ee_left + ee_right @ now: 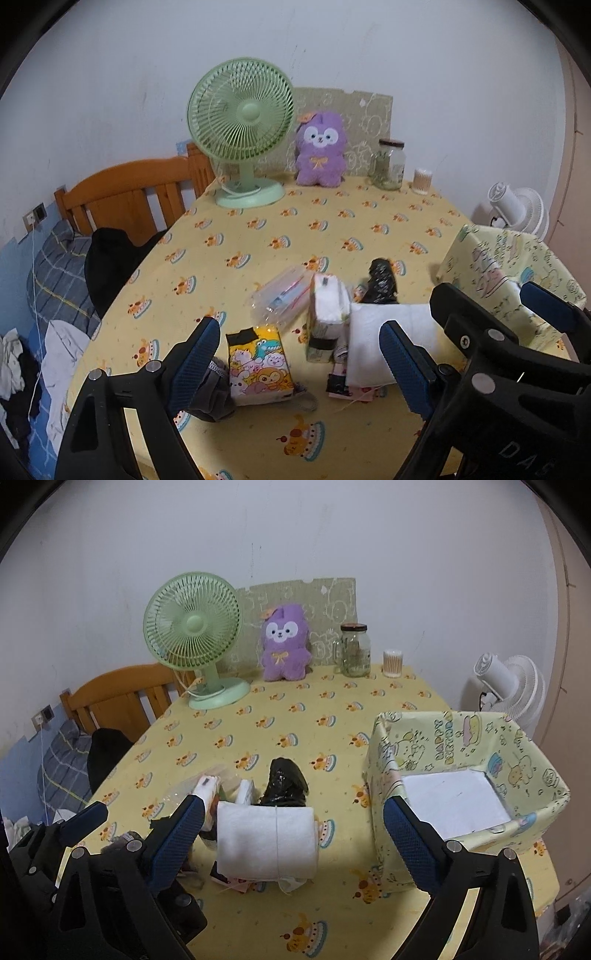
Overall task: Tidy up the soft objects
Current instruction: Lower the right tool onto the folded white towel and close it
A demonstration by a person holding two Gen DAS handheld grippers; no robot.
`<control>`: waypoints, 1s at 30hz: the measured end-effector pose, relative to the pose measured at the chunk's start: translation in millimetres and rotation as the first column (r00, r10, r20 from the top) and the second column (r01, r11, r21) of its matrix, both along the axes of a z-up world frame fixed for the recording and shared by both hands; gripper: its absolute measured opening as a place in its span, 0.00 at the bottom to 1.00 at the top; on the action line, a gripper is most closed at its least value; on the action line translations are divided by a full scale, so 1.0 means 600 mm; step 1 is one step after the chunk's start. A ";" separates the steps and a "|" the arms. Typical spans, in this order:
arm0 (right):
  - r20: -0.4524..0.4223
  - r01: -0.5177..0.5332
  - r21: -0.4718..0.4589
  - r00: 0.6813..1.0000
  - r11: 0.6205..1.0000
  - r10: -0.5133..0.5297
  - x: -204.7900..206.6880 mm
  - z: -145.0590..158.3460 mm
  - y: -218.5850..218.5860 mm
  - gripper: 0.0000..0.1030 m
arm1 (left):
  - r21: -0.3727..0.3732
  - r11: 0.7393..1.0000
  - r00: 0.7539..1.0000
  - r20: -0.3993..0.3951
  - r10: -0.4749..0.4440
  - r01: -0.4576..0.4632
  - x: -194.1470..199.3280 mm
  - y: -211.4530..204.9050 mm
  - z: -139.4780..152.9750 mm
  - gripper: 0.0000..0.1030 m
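Two open grippers over a pile of soft things

I see a white folded cloth tied with thin string [266,843] lying on the yellow cake-print tablecloth [258,731], touching a colourful cartoon tissue pack [258,363] pile and a crumpled black plastic bag [283,782]. Just to its right stands a pale green cartoon-print box [524,753] with a white bottom. My right gripper [295,845] hangs wide open around the cloth, holding nothing. My left gripper [299,362] is wide open too, empty. Far back sits a purple plush toy [282,648].
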State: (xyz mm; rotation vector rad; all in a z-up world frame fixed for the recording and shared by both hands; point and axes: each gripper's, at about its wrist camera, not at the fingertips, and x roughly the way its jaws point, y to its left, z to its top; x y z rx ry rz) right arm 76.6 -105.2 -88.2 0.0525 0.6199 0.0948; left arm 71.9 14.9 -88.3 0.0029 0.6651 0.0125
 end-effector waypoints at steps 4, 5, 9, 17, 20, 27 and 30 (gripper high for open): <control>-0.025 -0.006 -0.006 1.000 1.000 0.006 0.014 -0.015 0.009 0.96 | -0.005 1.000 0.999 -0.031 0.007 -0.007 0.014 0.007 -0.017 0.85; -0.033 -0.011 -0.008 0.999 1.000 0.010 0.018 -0.020 0.012 0.96 | -0.006 1.000 0.999 -0.039 0.008 -0.008 0.017 0.008 -0.022 0.85; -0.061 -0.020 -0.009 0.998 1.000 0.019 0.030 -0.037 0.020 0.96 | -0.005 1.000 0.998 -0.066 0.017 -0.018 0.029 0.014 -0.040 0.85; -0.117 -0.029 -0.024 0.993 0.999 0.026 0.055 -0.070 0.035 0.96 | -0.011 0.999 0.992 -0.118 0.041 -0.043 0.051 0.024 -0.075 0.82; -0.139 -0.036 -0.028 0.990 0.999 0.032 0.065 -0.080 0.041 0.96 | -0.016 0.999 0.990 -0.133 0.047 -0.049 0.059 0.027 -0.086 0.81; -0.192 -0.055 -0.026 0.980 0.998 0.049 0.086 -0.104 0.053 0.96 | 0.009 0.998 0.988 -0.139 0.061 -0.060 0.071 0.029 -0.103 0.80; -0.202 -0.056 -0.030 0.978 0.998 0.048 0.091 -0.113 0.056 0.95 | 0.031 0.998 0.988 -0.138 0.064 -0.061 0.076 0.025 -0.109 0.79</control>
